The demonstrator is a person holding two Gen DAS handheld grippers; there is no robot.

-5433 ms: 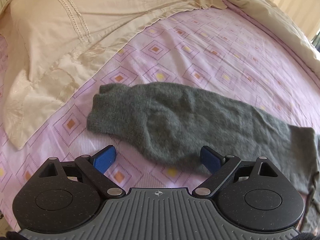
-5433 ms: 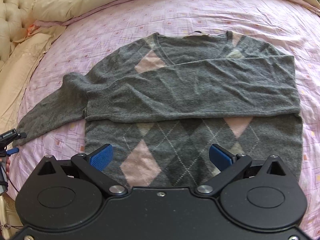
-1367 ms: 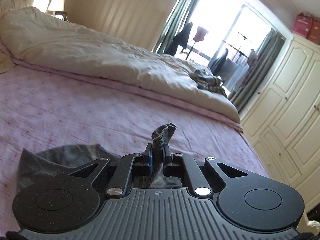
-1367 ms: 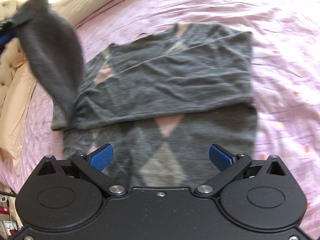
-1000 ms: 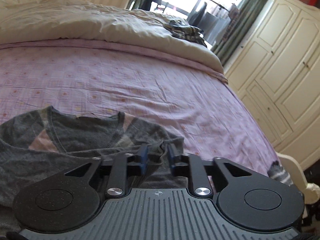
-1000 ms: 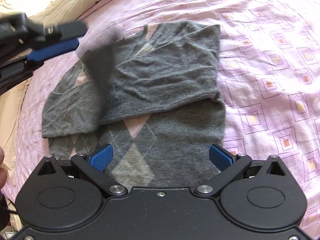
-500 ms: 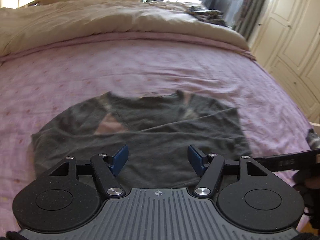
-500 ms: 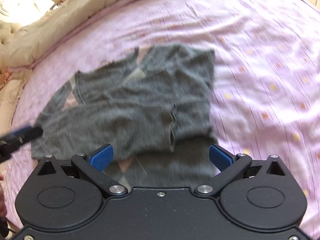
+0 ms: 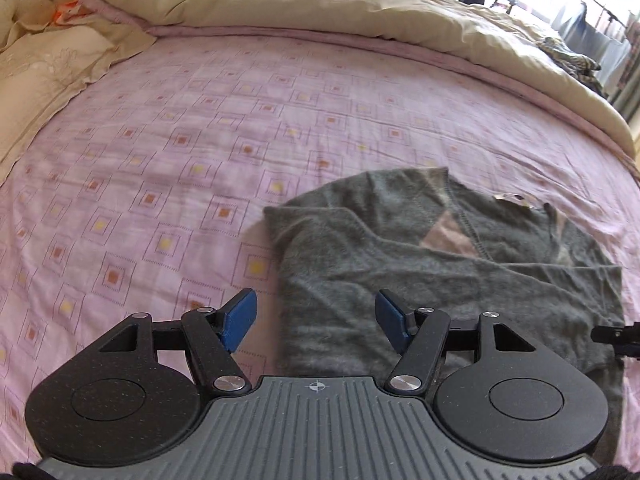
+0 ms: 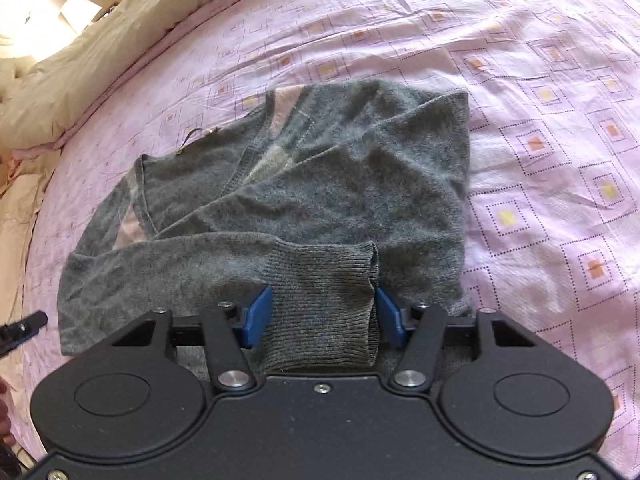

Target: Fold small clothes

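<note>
A grey sweater [image 10: 340, 200] with pink argyle patches lies flat on the pink patterned bed sheet [image 10: 560, 120], both sleeves folded across its chest. The upper sleeve's ribbed cuff [image 10: 320, 280] sits between the blue pads of my right gripper [image 10: 324, 318], which is open and low over it, a pad close to each side of the cuff. In the left wrist view the sweater [image 9: 440, 272] fills the right half. My left gripper [image 9: 317, 316] is open over the sweater's left edge, holding nothing.
A cream duvet [image 9: 320, 0] is bunched along the far side of the bed, with cream pillows [image 9: 40, 64] at the left. The other gripper's tip shows at the frame edge in each view [image 9: 616, 334] [image 10: 24, 326]. Bare sheet [image 9: 140, 180] stretches left of the sweater.
The left gripper carried the left sleeve across the sweater, let it go and opened, then swung to the sweater's left edge. The right gripper dropped over the cuff and its fingers narrowed.
</note>
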